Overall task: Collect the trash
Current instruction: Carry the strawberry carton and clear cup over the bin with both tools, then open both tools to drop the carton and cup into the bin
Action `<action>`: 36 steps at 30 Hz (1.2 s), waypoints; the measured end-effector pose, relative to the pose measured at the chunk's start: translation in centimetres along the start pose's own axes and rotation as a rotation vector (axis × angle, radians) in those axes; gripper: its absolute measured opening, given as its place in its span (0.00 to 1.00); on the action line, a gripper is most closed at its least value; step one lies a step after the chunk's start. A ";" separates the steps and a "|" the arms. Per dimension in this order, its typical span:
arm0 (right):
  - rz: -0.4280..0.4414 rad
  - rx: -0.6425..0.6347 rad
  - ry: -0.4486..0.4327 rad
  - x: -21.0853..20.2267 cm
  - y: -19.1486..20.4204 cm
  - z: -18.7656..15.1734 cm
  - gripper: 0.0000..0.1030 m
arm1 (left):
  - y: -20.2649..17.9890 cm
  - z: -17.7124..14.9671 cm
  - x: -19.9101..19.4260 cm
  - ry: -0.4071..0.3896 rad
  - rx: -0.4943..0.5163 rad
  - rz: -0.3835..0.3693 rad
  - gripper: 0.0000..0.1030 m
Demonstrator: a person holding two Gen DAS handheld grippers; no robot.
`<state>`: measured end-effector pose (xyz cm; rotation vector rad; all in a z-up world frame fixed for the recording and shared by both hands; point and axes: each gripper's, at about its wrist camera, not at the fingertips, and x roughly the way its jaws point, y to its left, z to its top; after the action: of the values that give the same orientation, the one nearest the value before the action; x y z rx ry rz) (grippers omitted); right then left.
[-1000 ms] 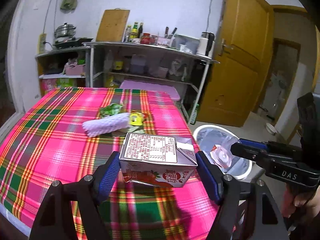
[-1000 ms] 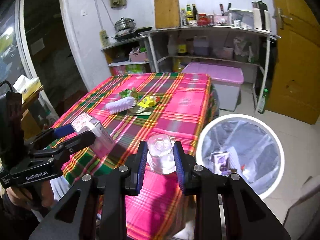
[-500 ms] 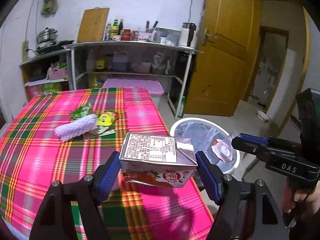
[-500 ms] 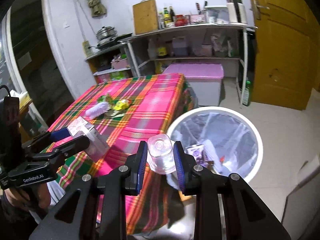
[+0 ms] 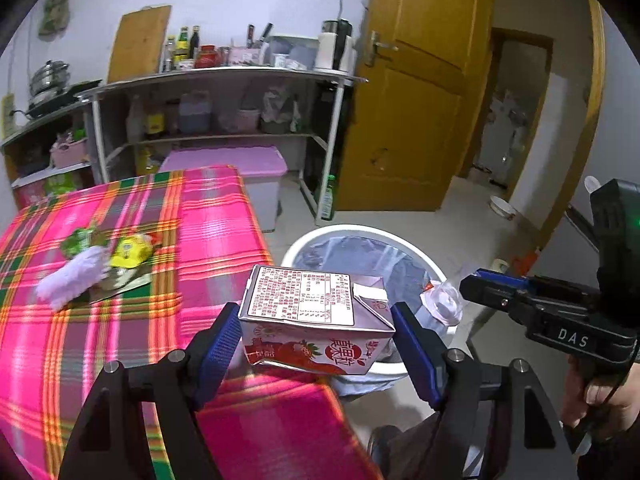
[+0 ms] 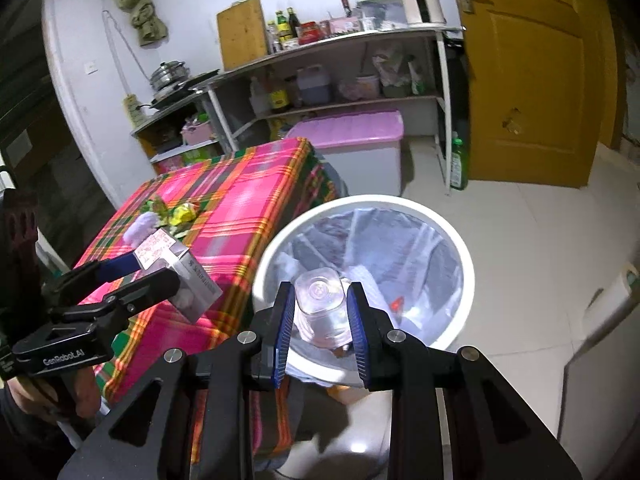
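Observation:
My left gripper point(image 5: 316, 336) is shut on a strawberry milk carton point(image 5: 316, 316), held at the table's right edge beside the bin; it also shows in the right wrist view point(image 6: 172, 264). My right gripper point(image 6: 320, 312) is shut on a clear plastic bottle point(image 6: 322, 304) held over the white bin point(image 6: 460, 248) lined with a clear bag. In the left wrist view the bottle point(image 5: 440, 304) hangs over the bin point(image 5: 348, 232). A white foam sleeve point(image 5: 72, 276), a yellow wrapper point(image 5: 130, 250) and a green wrapper point(image 5: 78, 238) lie on the table.
The table has a pink plaid cloth point(image 5: 208, 232). A lidded pink storage box point(image 6: 360, 136) and metal kitchen shelves point(image 5: 224, 80) stand behind it. A yellow door point(image 6: 532, 80) is at the right. Some trash lies inside the bin.
Both grippers have swung right, off the table toward the bin. The bottle now hangs over the bin opening, and the carton has reached the table's right edge.

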<state>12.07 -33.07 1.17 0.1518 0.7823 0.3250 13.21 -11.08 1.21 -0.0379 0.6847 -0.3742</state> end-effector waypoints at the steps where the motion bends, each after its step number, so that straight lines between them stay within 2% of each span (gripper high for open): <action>1: -0.004 0.007 0.006 0.3 -0.4 0.0 0.27 | -0.2 0.1 0.5 0.004 0.005 -0.006 0.73; 15: -0.041 0.088 0.076 3.7 -4.4 -0.4 0.28 | -2.8 0.8 8.1 0.113 0.055 -0.085 0.73; 20: -0.051 0.107 0.091 4.5 -5.2 -0.6 0.28 | -3.0 0.8 9.7 0.126 0.056 -0.094 0.73; 26: -0.062 0.109 0.087 4.6 -5.5 -0.6 0.29 | -2.8 0.6 10.4 0.129 0.044 -0.108 0.73; 30: -0.064 0.099 0.077 4.1 -5.2 -0.6 0.35 | -2.5 0.7 9.7 0.114 0.035 -0.105 0.73; 36: -0.066 0.085 0.061 2.8 -4.3 -0.5 0.35 | -2.2 0.7 8.0 0.099 0.020 -0.102 0.73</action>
<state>14.53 -36.17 -2.14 0.1957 0.8605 0.2346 18.61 -15.95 -2.79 -0.0355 0.7784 -0.4830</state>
